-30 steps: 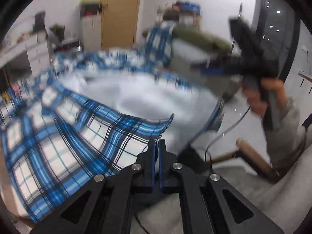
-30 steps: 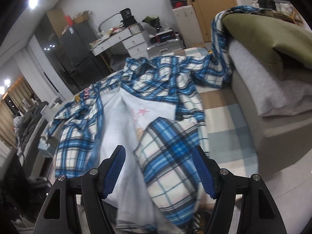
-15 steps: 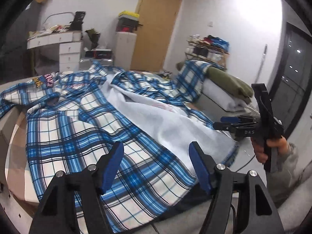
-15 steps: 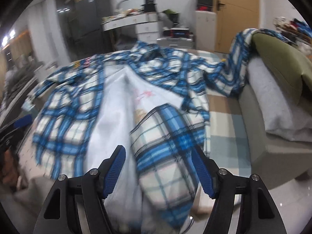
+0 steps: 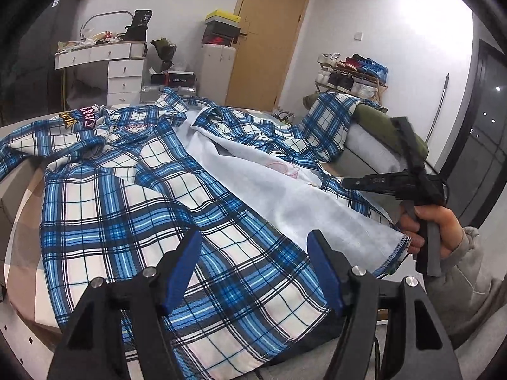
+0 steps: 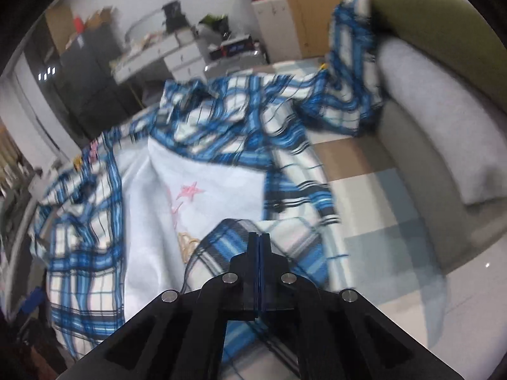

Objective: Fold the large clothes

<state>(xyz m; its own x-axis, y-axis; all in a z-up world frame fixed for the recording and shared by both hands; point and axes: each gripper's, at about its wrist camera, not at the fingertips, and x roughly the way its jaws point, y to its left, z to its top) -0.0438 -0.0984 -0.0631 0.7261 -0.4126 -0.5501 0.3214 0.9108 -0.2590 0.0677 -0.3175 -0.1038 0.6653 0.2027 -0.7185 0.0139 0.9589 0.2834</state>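
Left wrist view: a large blue-and-white plaid shirt with a pale lining (image 5: 133,209) lies opened out over a flat surface, filling the left and centre of the frame. The left gripper (image 5: 253,269), at the lower edge, has its blue-padded jaws spread apart with nothing between them; the plaid hem lies just beyond and below its fingertips. Only this view shows the right gripper (image 5: 351,182) from outside, at right centre, held by a hand (image 5: 434,231) in a grey sleeve (image 5: 469,272), its tip at the shirt's right edge. It alone also shows a shoe rack (image 5: 351,76) at upper right.

Right wrist view (motion-blurred): the right gripper (image 6: 259,240) has its jaws pressed together at lower centre, with a fold of plaid cloth directly at the tips; whether the cloth is pinched cannot be told. This view alone shows the pink star print (image 6: 189,190) on the lining, and the grey sofa with an olive cushion (image 6: 421,120) at right, over which a plaid sleeve is draped.
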